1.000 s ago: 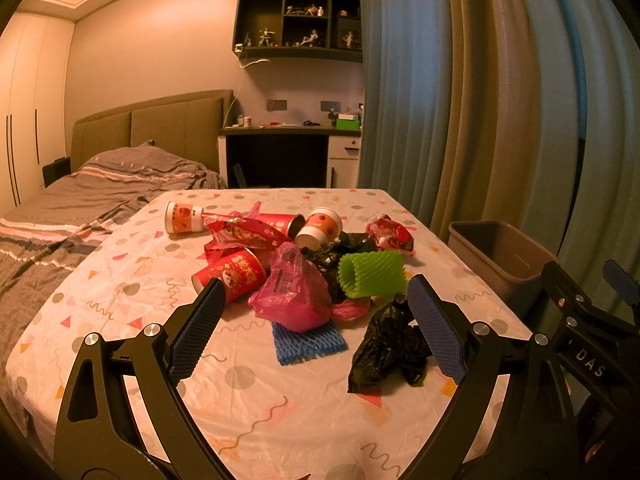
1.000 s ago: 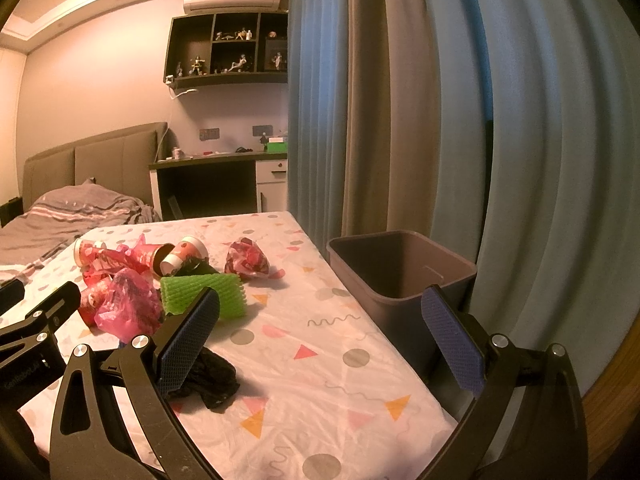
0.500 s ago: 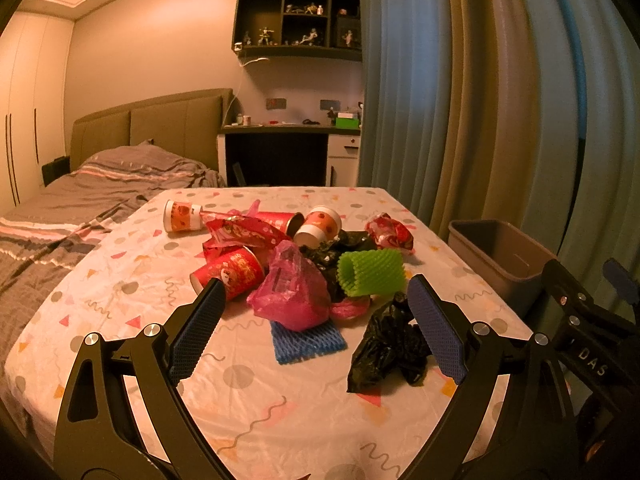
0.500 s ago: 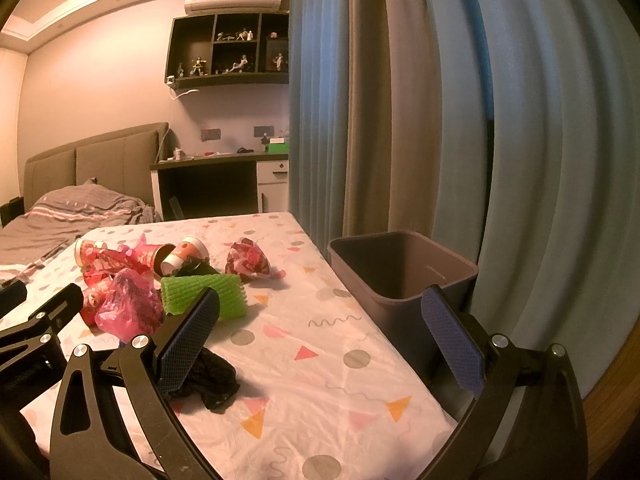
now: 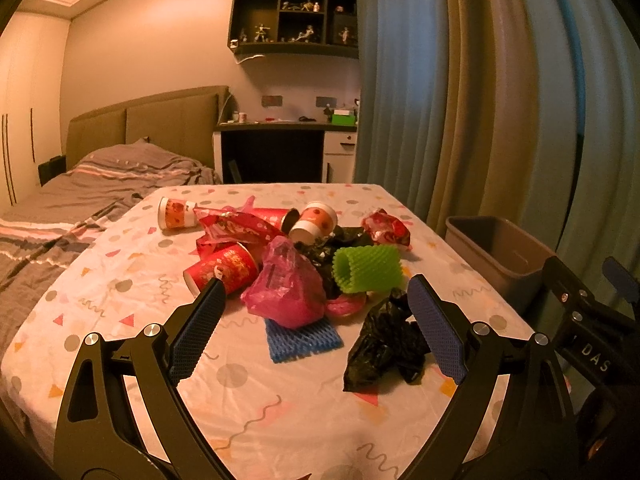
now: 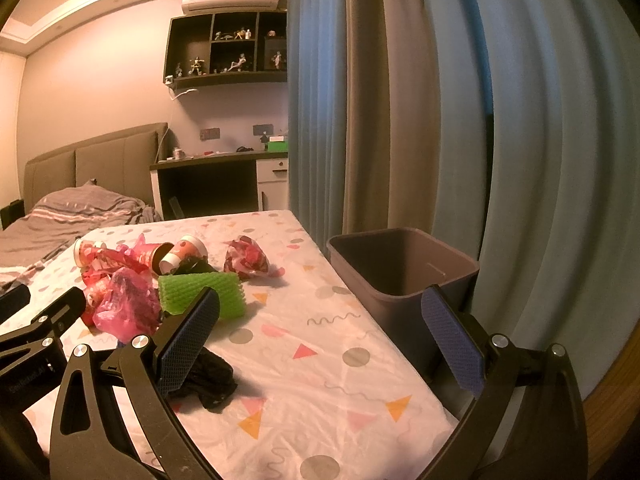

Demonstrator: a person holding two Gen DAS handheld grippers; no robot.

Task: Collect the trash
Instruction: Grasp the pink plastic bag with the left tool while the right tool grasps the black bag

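Note:
A pile of trash lies on the patterned table (image 5: 120, 272): red paper cups (image 5: 222, 268), a pink plastic bag (image 5: 286, 288), a green foam net (image 5: 368, 268), a blue foam net (image 5: 304, 338), a black bag (image 5: 384, 348) and a red wrapper (image 5: 386, 228). My left gripper (image 5: 316, 328) is open and empty, above the table's near side, short of the pile. My right gripper (image 6: 320, 340) is open and empty, near the table's right edge. The grey trash bin (image 6: 404, 272) stands beside that edge; it also shows in the left wrist view (image 5: 496, 256).
A bed (image 5: 80, 196) lies to the left beyond the table. A desk (image 5: 280, 148) and wall shelf stand at the back. Curtains (image 6: 400, 100) hang close behind the bin on the right.

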